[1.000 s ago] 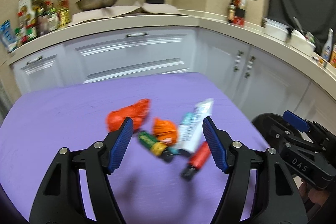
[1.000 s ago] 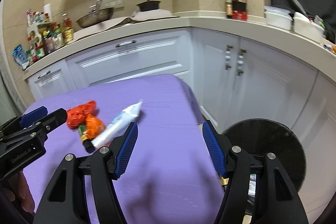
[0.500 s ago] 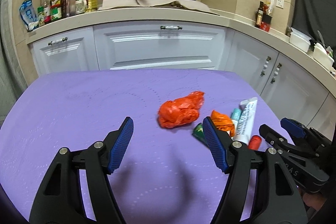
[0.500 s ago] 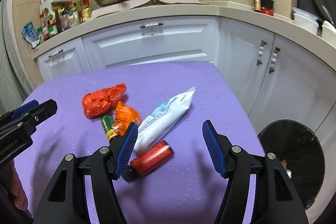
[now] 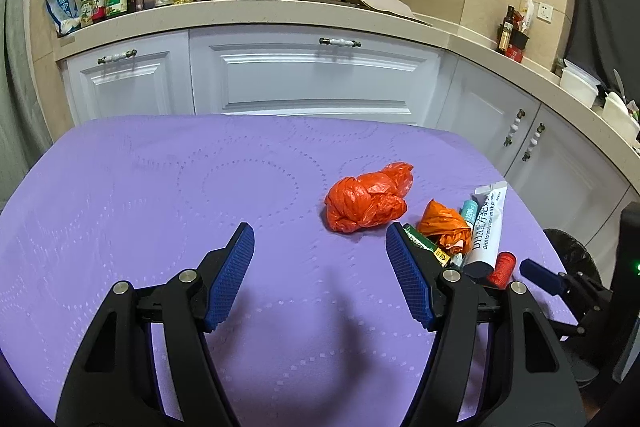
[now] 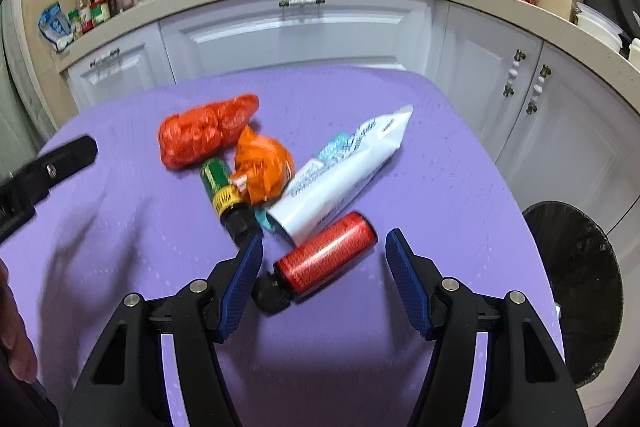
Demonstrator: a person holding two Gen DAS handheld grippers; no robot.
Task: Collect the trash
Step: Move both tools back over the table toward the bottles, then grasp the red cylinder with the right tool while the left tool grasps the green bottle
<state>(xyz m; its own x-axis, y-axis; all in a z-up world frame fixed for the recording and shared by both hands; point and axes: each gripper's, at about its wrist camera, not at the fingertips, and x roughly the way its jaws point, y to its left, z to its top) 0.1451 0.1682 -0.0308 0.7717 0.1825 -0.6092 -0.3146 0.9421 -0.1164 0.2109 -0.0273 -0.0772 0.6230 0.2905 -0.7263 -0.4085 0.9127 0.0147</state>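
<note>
Right gripper (image 6: 322,259) wide, empty, over red bottle (image 6: 326,254).
Left gripper (image 5: 320,265) also wide, empty. Nothing collected: bags, tube and bottles lay right on my purple table (image 5: 160,187); black bin (image 6: 576,291) far right.

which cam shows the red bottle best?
Right wrist: the red bottle lies whole, black cap included, just ahead of the open fingers. Left wrist shows only its far end, beside the white tube.
</note>
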